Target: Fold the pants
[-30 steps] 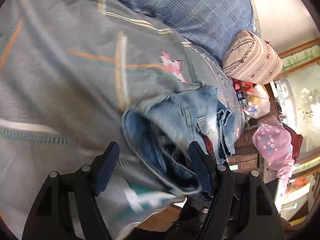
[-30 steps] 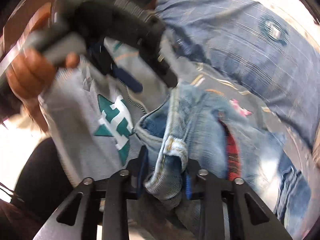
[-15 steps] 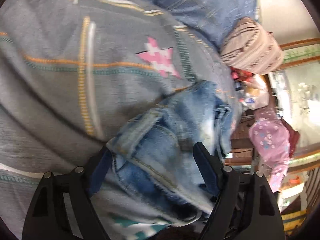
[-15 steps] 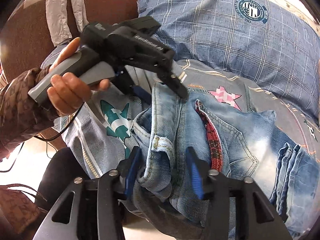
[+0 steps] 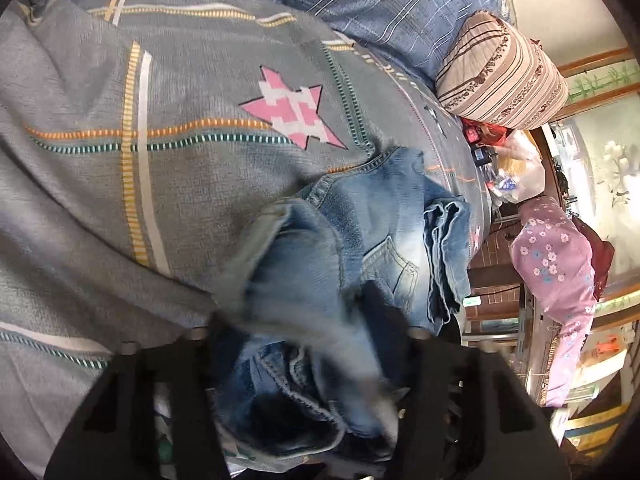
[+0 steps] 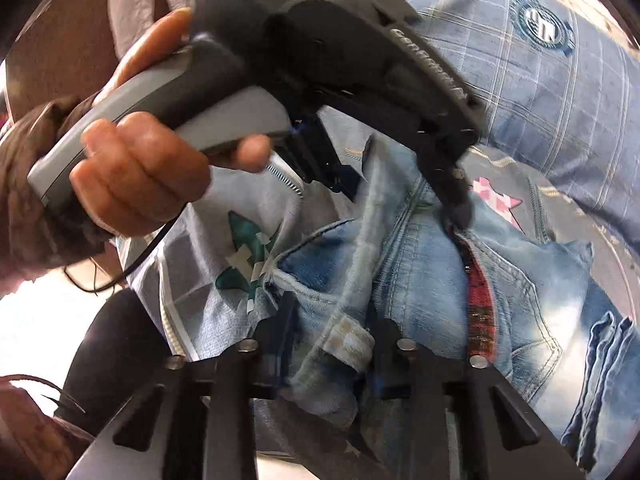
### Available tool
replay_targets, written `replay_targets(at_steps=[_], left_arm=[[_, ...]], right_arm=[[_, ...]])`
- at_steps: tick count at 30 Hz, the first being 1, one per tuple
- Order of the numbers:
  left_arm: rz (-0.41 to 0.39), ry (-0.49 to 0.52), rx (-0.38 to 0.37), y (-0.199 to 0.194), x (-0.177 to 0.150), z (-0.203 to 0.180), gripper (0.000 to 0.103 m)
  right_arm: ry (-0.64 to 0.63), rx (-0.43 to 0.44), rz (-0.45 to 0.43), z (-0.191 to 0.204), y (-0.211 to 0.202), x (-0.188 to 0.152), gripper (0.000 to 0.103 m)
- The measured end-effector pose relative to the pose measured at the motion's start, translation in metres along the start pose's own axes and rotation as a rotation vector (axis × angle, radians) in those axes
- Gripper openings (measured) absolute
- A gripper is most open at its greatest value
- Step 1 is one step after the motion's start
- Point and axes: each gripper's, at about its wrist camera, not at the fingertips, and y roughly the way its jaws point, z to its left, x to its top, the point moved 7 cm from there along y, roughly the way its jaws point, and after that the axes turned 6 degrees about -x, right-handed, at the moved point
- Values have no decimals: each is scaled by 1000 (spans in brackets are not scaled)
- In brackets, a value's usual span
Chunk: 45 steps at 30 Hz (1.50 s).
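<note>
Both grippers are hanging onto the jeans on the bed

The jeans are lying bunched up on a grey bedspread with a pink star, near its edge. The right gripper is pinching the waistband between its pads. The left gripper is sitting with denim piled between its fingers, but it's blurry, so can't tell if it's actually clamping. A blue plaid pillow is sitting behind.

Faded, coarse denim is seen in the jeans; woven cloth in the bedspread; seemingly matt plastic in the left gripper.
</note>
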Motion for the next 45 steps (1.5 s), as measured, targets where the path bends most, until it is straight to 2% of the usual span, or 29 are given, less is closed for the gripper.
replay_targets(at_steps=[1,8,10,15,18,23,27,30,32,35,38,40,42,45], left_arm=[[-7,-2,-7,-3,-1,-4,37],[-83,72,-59,-25,2,-59,24],[-103,78,-89,-29,5,-77,23],[-100,120,-93,-11,17,-127,21],[-67,155,-78,16,30,-165,21],[47,217,-17,99,46,-226,22],[163,249,108,187,45,-251,23],[207,280,221,232,41,-252,26],[210,295,266,246,40,-254,36],[213,322,279,249,36,-266,50],[209,352,271,241,33,-278,50],[198,360,224,225,33,-291,50],[166,351,193,208,39,-296,52],[76,331,141,162,46,-290,53]], right_arm=[[13,4,-10,-4,-5,1,25],[59,2,-97,-24,-52,7,24],[62,-15,-133,-27,-67,8,24],[134,-34,-202,-56,-103,5,24],[208,-58,-244,-93,-125,-3,23],[400,-93,-295,-169,-157,-37,23],[588,-96,-262,-230,-159,-86,23],[737,-74,-225,-268,-152,-124,24],[820,-67,-192,-287,-145,-146,25],[894,-85,-179,-307,-143,-171,25],[926,-61,-170,-314,-141,-182,29],[925,-64,-156,-318,-138,-184,30],[932,-62,-158,-318,-142,-187,30],[932,-95,-175,-318,-159,-191,30]])
